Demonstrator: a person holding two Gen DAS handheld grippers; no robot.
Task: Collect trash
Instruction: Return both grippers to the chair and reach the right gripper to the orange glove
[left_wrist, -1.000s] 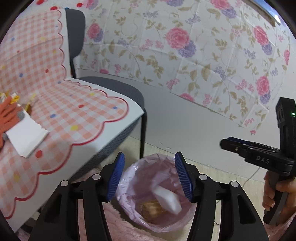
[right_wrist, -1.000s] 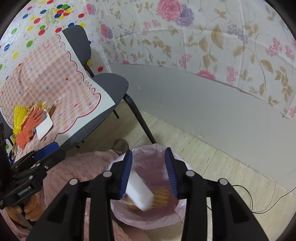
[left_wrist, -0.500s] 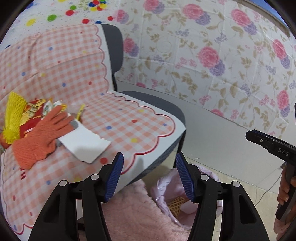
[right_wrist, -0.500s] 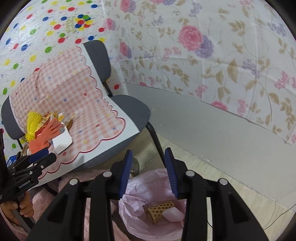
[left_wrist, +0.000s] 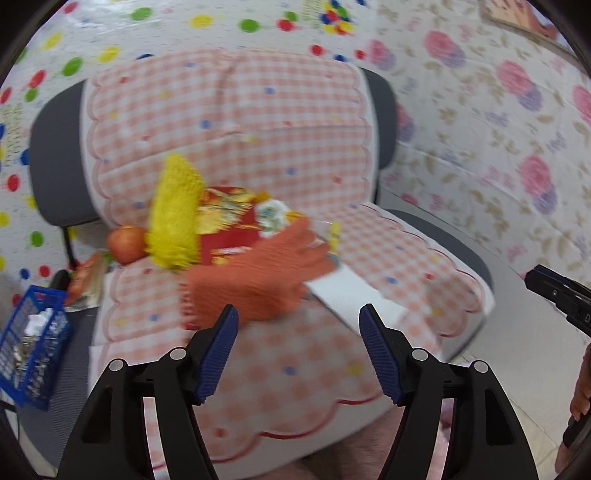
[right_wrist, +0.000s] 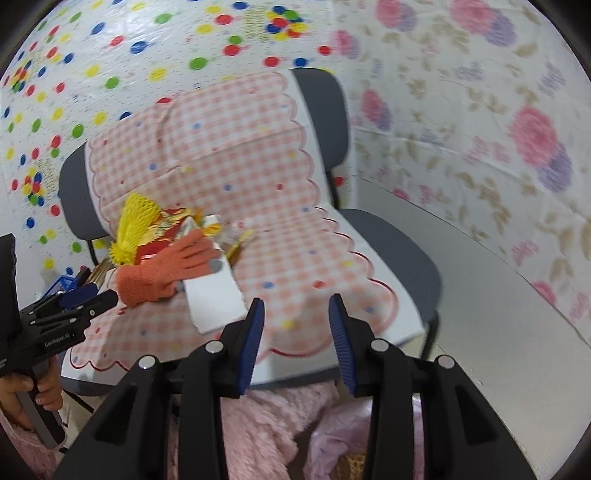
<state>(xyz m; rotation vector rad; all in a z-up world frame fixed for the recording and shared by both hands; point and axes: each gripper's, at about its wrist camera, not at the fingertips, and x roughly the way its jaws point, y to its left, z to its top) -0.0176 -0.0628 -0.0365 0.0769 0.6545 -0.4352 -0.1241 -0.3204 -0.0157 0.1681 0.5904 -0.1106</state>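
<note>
Checked chair cover (left_wrist: 258, 122) ahead; left gripper (left_wrist: 298, 325) opening empty, right gripper (right_wrist: 295, 314) part-open, empty.

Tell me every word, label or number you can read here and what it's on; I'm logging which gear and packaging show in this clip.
"GenRobot.AI": white print on the side of the left gripper, small but about legible in the right wrist view.
"D": one white letter on the right gripper at the left wrist view's right edge; the rest is cut off.
Red and gold packet on the chair: printed, but too blurred to read.
Nothing else readable.
</note>
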